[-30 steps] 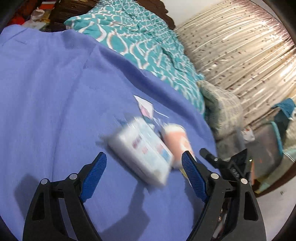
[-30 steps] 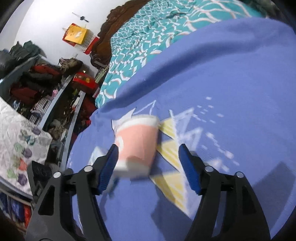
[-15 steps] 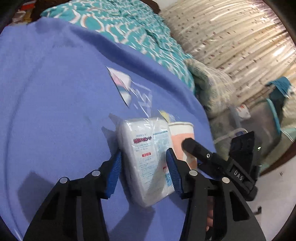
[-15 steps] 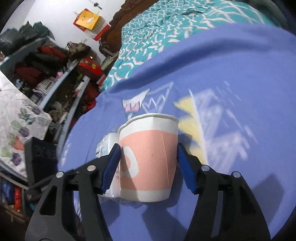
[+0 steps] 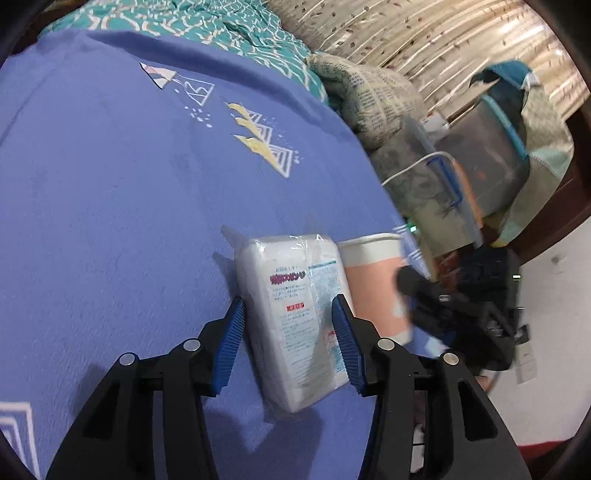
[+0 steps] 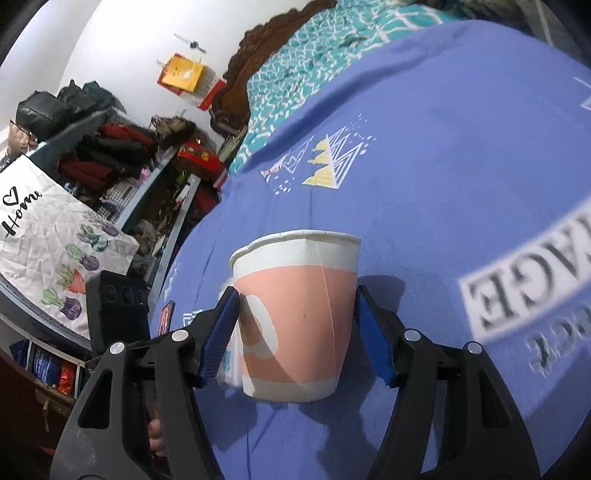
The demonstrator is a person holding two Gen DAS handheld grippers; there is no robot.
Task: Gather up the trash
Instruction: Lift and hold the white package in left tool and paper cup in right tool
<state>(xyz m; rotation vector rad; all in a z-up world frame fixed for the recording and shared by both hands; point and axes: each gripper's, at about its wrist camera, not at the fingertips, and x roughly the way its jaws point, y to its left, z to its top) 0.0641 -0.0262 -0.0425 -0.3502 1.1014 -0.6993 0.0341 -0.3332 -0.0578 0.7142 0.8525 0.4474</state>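
My left gripper [image 5: 288, 301] is shut on a white plastic-wrapped tissue pack [image 5: 295, 332], with both blue pads pressed on its long sides. The pack sits low over the blue blanket [image 5: 110, 221]. Right beside it is a pink and white paper cup [image 5: 369, 280]. In the right wrist view my right gripper [image 6: 296, 291] is shut on the paper cup [image 6: 299, 314], which stands upright with a pad on each side. A sliver of the tissue pack [image 6: 229, 358] shows behind the cup's left edge.
The blue blanket [image 6: 443, 184] has printed triangles and large letters. A teal patterned quilt [image 5: 207, 18] lies beyond it. Storage bins [image 5: 498, 166] and a curtain [image 5: 424, 44] stand past the bed's edge. Shelves of clothes [image 6: 110, 155] and a printed tote bag [image 6: 44, 236] are on the other side.
The left jaws narrowed from wide apart onto the tissue pack. The right jaws closed on the cup. Both grippers then moved back over the blanket with pack and cup.
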